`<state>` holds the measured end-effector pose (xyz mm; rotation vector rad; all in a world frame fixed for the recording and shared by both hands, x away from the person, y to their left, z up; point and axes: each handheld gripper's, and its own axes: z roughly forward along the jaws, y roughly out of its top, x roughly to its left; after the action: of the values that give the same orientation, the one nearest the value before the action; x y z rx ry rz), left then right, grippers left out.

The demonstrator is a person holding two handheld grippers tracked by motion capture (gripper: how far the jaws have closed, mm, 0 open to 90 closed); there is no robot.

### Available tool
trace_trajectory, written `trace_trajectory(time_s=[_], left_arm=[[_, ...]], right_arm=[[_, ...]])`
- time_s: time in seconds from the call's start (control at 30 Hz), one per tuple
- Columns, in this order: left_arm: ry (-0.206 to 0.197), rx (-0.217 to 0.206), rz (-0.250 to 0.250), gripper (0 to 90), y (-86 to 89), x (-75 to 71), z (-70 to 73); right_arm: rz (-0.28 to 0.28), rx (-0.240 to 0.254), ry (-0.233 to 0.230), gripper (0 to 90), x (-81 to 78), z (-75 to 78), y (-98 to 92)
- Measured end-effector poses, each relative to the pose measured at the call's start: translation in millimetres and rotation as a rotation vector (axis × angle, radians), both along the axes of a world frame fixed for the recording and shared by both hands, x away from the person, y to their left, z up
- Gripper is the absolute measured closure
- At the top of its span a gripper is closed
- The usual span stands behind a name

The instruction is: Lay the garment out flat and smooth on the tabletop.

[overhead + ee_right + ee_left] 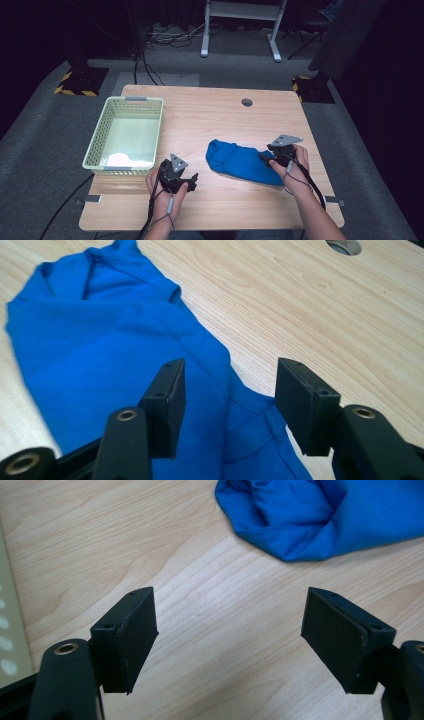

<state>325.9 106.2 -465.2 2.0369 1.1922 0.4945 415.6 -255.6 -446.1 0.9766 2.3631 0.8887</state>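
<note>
A crumpled blue cloth (241, 162) lies on the wooden table (215, 120), right of the middle. My right gripper (266, 157) sits at its right end, jaws apart over the cloth's hem (250, 410), with the pads not pressing on the fabric. In the right gripper view the blue cloth (100, 350) stretches away to the upper left. My left gripper (192, 181) rests near the front edge, left of the cloth, open over bare wood (230, 625). The left gripper view has the blue cloth (320, 515) at the top right.
A pale green plastic basket (102, 142) stands at the table's left side with something white (122, 160) in its near end. A round cable hole (247, 102) sits near the far edge. Grey carpet, cables and desk legs lie beyond the table.
</note>
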Motion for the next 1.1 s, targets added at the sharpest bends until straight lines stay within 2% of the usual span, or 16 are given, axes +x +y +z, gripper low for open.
trace_trajectory(time_s=[0.23,0.43,0.47,0.53,0.6,0.63,0.73,1.1], left_arm=[[0.008,-0.010,0.001,22.2,8.8,-5.9,0.5],[0.013,-0.015,0.010,22.5,13.4,-6.7,0.4],[0.014,-0.012,0.012,22.6,13.3,-6.8,0.3],[0.017,-0.012,0.010,22.8,13.3,-7.0,0.2],[0.018,-0.014,0.009,22.9,13.6,-7.5,0.2],[0.017,-0.016,0.011,22.9,14.0,-7.7,0.4],[0.018,-0.017,0.014,22.9,15.4,-7.5,0.8],[0.011,-0.016,-0.002,22.9,9.5,-7.0,2.4]], right_arm=[[-0.008,0.001,0.035,41.8,12.3,-11.2,4.5],[-0.005,0.029,0.106,42.4,22.2,-22.2,9.3],[0.004,0.035,0.123,47.6,24.1,-24.0,9.7],[0.041,0.040,0.165,67.1,26.7,-26.4,10.4],[0.063,0.022,0.160,84.7,25.7,-25.5,10.9],[0.080,0.027,0.158,86.6,24.3,-23.9,11.7],[0.108,0.022,0.133,87.4,18.4,-18.3,13.3],[0.159,0.058,0.062,87.1,-12.2,6.3,10.4]])
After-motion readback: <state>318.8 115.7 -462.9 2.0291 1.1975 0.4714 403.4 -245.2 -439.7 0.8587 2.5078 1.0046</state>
